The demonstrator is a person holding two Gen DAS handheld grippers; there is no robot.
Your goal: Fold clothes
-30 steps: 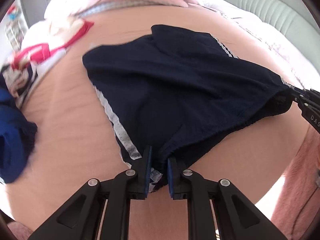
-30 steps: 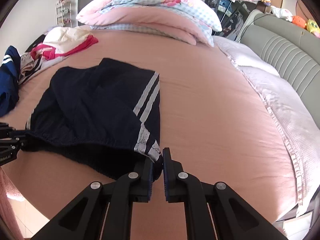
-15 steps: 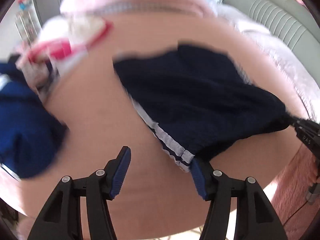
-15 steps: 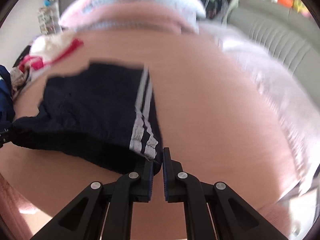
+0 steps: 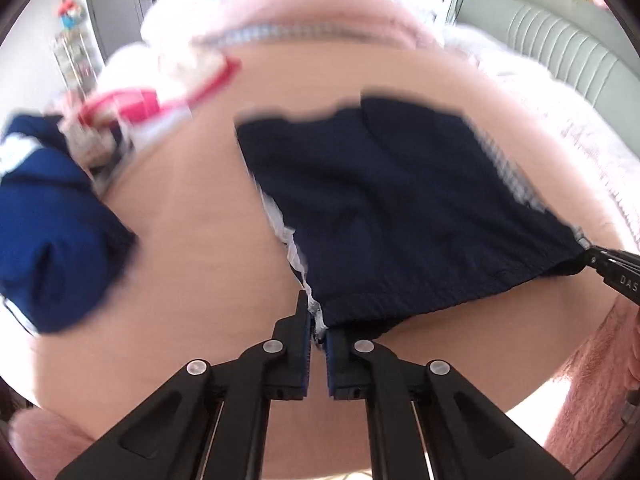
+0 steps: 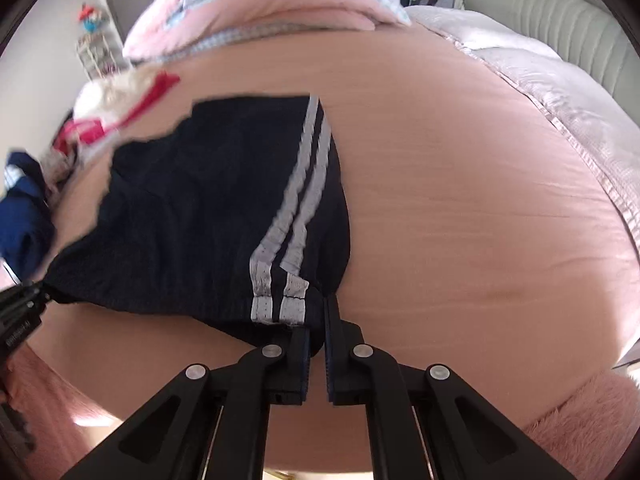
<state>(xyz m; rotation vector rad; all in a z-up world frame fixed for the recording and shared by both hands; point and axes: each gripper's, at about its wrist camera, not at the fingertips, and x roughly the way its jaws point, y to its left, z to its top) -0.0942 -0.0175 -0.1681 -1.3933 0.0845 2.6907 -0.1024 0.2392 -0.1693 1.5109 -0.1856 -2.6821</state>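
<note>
Navy athletic shorts point(image 5: 404, 208) lie spread on a pink bed point(image 6: 460, 208), waistband toward us, each end of that band pinched in a claw. Our left claw point(image 5: 317, 334) is pressed together on the corner where a white mesh side stripe bunches; our right claw point(image 6: 318, 340) is clamped on the opposite corner, just beside two grey-white stripes point(image 6: 298, 208) that run down the leg.

We judge this to be the squaring-up stage of a fold: the band is drawn taut between the two grips while the legs trail flat across the sheet. Whether the shorts are being laid out or are about to be doubled over, the pictures do not settle. Either way the next move calls for both corners to travel together, so the slack cloth does not twist.

The fabric looks thin and slightly ribbed, with a gathered elastic band and perforated trim; it should drape and slide readily on the smooth sheet.

Beyond the shorts, a royal-blue garment point(image 5: 52, 236) sits crumpled at the left edge, a red-and-white heap of clothes point(image 5: 136, 108) behind it, and pink-and-checked bedding point(image 6: 272, 4) is piled at the far side.
</note>
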